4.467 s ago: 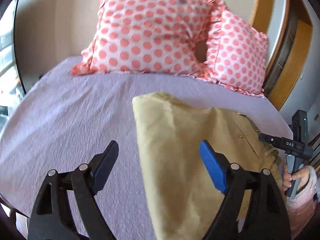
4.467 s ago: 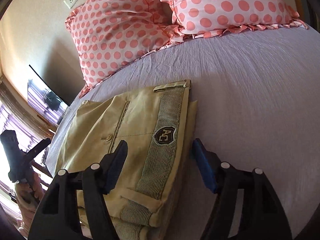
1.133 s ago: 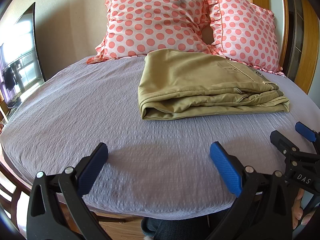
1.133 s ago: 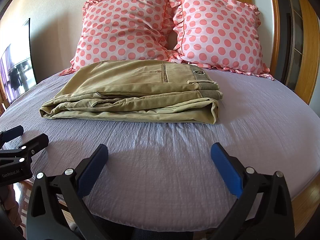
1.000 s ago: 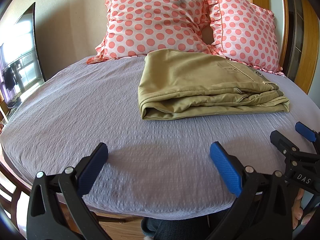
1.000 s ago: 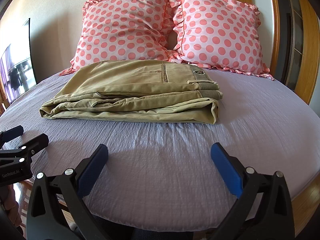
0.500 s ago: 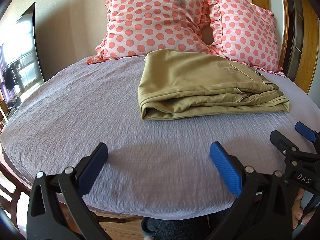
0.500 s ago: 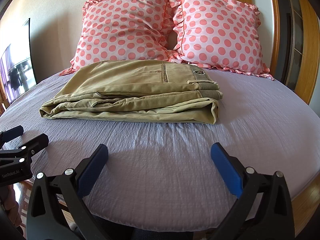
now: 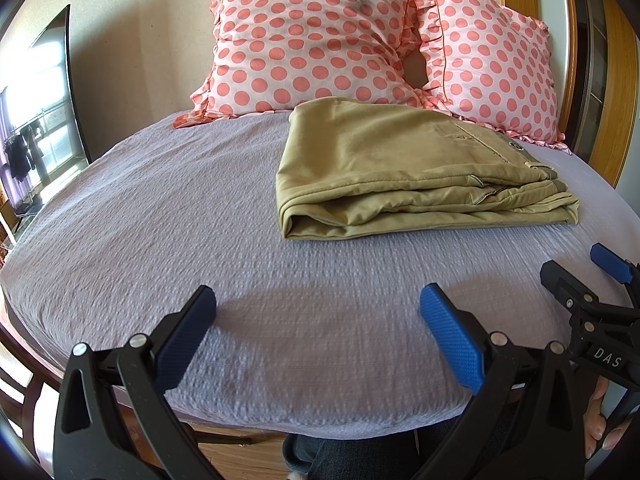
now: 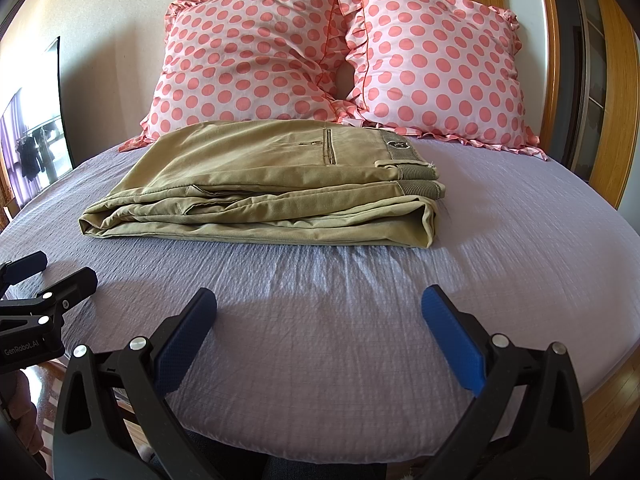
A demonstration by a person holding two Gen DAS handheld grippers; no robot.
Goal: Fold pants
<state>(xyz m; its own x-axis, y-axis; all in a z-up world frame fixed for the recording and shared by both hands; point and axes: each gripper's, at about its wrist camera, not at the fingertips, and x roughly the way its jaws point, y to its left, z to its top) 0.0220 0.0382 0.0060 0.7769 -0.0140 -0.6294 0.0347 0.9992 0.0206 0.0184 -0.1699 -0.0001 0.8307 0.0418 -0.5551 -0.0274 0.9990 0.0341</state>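
The khaki pants point(image 9: 404, 172) lie folded in a flat stack on the lilac bed sheet point(image 9: 160, 208), just in front of the pillows. They also show in the right wrist view point(image 10: 264, 184), waistband to the right. My left gripper point(image 9: 318, 330) is open and empty, held back over the bed's near edge. My right gripper point(image 10: 320, 330) is open and empty, also at the near edge. Each gripper shows at the side of the other's view: the right gripper point(image 9: 580, 280) and the left gripper point(image 10: 44, 276).
Two pink polka-dot pillows point(image 10: 256, 60) point(image 10: 436, 68) lean on the wall behind the pants. A wooden door frame point(image 10: 604, 92) stands at the right. A dark screen point(image 9: 36, 120) stands at the left. Bare sheet lies between the grippers and the pants.
Since 4.5 s ago both grippers have pulled back from the pants to the bed's near edge. Over the last second nothing has moved.
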